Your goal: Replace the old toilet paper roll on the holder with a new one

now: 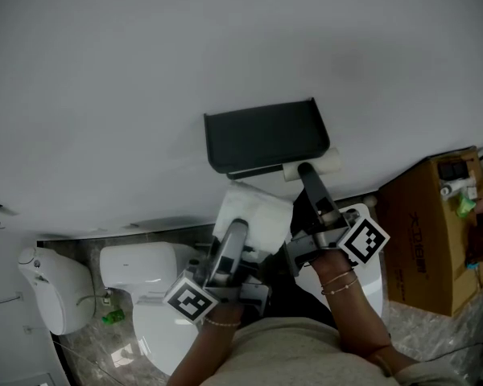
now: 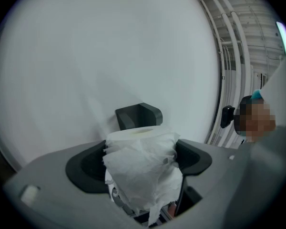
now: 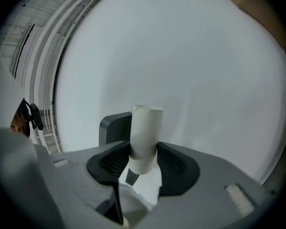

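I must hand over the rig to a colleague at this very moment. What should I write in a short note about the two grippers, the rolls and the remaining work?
Left gripper: shut on the new roll, which has a loose sheet hanging down and is held just below the holder.
Right gripper: shut on the bare core tube, by the holder's lower right corner.
Done: the old core appears to be off the holder, though contact cannot be ruled out.
Left: put the core aside and mount the new roll.
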Demonstrator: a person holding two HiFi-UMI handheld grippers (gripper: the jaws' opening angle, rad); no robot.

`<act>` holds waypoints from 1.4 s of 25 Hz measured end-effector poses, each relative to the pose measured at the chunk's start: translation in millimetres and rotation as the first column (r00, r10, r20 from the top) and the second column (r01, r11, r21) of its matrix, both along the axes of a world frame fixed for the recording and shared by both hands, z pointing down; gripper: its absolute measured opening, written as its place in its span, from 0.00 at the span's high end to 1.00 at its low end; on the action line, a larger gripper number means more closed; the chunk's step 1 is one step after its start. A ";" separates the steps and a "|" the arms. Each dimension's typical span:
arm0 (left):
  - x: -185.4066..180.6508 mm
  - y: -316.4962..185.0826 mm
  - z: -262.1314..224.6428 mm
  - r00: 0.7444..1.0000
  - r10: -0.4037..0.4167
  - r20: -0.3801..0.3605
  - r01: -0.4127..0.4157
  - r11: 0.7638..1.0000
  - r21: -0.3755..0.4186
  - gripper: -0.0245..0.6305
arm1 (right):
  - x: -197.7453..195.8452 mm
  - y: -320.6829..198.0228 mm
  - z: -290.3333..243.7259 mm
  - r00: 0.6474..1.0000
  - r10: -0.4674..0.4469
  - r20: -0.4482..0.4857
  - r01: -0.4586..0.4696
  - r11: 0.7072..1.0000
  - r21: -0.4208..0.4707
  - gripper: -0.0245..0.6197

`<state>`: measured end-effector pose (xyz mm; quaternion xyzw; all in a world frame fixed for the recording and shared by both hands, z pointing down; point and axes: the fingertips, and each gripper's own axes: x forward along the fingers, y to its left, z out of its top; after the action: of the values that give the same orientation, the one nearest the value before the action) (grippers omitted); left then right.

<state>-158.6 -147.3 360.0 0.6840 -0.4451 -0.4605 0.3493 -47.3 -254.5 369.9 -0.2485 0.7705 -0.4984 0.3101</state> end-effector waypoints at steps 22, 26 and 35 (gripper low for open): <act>44.3 -34.8 0.8 0.985 0.171 -0.018 -0.171 0.985 -0.004 0.30 | 49.2 -9.6 -9.7 0.992 0.122 -0.004 -0.122 0.992 0.030 0.67; 54.4 -39.8 1.6 0.972 0.233 -0.020 -0.233 0.972 -0.011 0.30 | 63.2 -5.6 -13.8 0.984 0.176 -0.020 -0.175 0.984 0.044 0.67; 99.9 -62.7 7.1 0.937 0.346 -0.039 -0.347 0.938 -0.018 0.30 | 124.8 0.7 -22.3 0.954 0.301 -0.017 -0.298 0.951 0.076 0.67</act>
<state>-58.7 -210.1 367.2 0.7391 -0.3173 -0.3982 0.4411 77.5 -253.8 347.6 -0.3580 0.7459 -0.4137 0.3799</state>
